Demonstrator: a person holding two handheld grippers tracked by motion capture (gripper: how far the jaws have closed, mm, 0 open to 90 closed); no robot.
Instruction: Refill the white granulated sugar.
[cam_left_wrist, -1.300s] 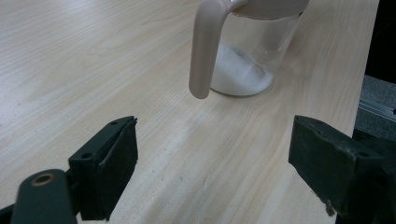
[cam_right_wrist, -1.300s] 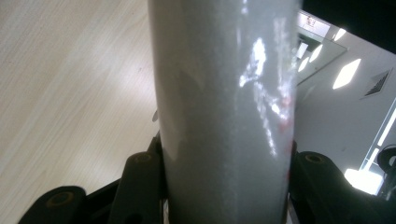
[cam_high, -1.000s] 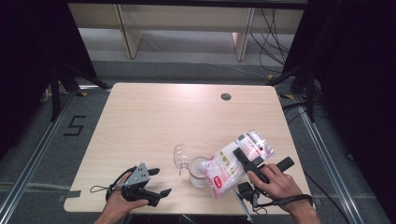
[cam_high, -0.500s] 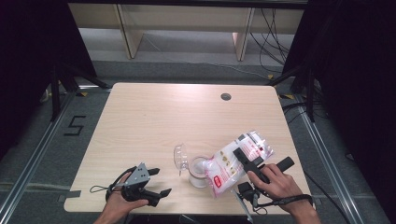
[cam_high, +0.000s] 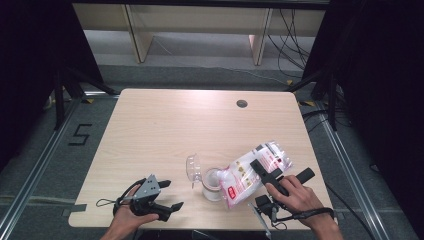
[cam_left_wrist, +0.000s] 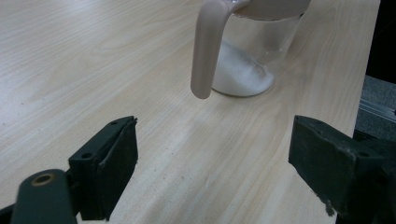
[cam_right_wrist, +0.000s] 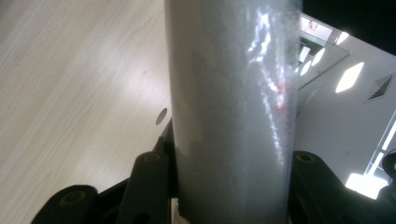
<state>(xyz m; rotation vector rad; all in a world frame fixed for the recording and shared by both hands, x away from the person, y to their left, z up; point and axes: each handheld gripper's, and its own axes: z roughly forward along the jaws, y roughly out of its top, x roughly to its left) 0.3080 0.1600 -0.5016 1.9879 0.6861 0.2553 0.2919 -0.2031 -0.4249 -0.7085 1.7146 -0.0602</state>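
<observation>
A clear jug (cam_high: 212, 184) with a pale handle (cam_left_wrist: 205, 51) stands near the table's front edge, with white powder in its bottom (cam_left_wrist: 243, 77). A plastic bag of white powder (cam_high: 250, 172) with red print hangs tilted, its low end over the jug's mouth. My right gripper (cam_high: 280, 173) is shut on the bag; its jaws have just been closing, and the bag (cam_right_wrist: 233, 93) stands between them (cam_right_wrist: 231, 179). My left gripper (cam_high: 169, 196) rests on the table left of the jug, open (cam_left_wrist: 215, 158) with nothing between its jaws.
The wooden table (cam_high: 175, 125) has a round cable hole (cam_high: 242, 103) at the back right. Dark floor and rails surround it, with a wooden shelf frame (cam_high: 200, 30) beyond the far edge. A marker "5" (cam_high: 80, 135) lies on the floor at left.
</observation>
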